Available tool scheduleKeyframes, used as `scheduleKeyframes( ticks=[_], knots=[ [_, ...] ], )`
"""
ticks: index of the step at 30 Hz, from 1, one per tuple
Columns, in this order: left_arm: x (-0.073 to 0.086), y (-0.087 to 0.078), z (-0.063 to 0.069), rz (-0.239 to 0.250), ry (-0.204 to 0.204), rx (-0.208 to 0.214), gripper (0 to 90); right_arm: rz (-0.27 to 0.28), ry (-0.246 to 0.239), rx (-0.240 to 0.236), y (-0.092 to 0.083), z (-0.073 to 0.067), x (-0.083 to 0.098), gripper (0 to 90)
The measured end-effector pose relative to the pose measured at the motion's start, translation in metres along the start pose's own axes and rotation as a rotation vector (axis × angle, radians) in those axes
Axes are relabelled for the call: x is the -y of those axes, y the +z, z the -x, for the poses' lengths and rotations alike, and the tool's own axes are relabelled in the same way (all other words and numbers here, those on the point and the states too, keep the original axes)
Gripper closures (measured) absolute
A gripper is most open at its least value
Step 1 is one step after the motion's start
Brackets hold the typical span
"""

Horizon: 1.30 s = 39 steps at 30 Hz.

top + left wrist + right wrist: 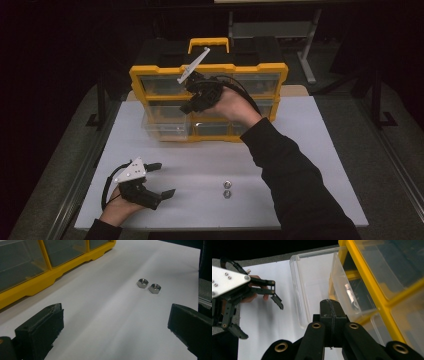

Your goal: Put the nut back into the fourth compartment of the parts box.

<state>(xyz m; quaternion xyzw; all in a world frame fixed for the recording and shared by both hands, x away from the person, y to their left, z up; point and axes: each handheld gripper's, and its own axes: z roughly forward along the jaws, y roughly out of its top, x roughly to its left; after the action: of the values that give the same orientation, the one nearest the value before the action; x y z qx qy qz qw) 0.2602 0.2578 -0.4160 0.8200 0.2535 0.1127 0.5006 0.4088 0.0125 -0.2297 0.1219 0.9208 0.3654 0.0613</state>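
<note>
The clear drawer point(167, 127) sticks out of the yellow box point(207, 70); the right gripper point(331, 308) by it is clenched on nothing; the left gripper point(162, 179) waits wide apart, and next it should pick up the nuts point(227, 189) lying well in front of the box.

Clear plastic drawer point(317, 285), pulled out from yellow organizer point(210, 70), empty, resting on table

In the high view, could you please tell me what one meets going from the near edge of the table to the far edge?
Left tool → two nuts → pulled-out clear drawer → right tool → yellow organizer.
</note>
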Motion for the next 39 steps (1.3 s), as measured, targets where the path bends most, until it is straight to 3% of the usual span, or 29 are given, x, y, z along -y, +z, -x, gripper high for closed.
scheduleKeyframes(
  ticks=[8,16,39],
  knots=[
    [0.0,0.0,-0.001,-0.002,0.008,-0.001,0.0,0.014,-0.008,0.021,-0.017,0.001,0.026,89.0],
    [0.0,0.001,0.0,0.007,-0.003,0.002,0.0,0.025,0.019,0.035,-0.023,0.001,0.057,87.9],
    [0.001,0.001,0.0,-0.001,0.001,0.004,0.0,0.051,0.091,0.046,-0.012,-0.011,0.118,43.0]
  ],
)
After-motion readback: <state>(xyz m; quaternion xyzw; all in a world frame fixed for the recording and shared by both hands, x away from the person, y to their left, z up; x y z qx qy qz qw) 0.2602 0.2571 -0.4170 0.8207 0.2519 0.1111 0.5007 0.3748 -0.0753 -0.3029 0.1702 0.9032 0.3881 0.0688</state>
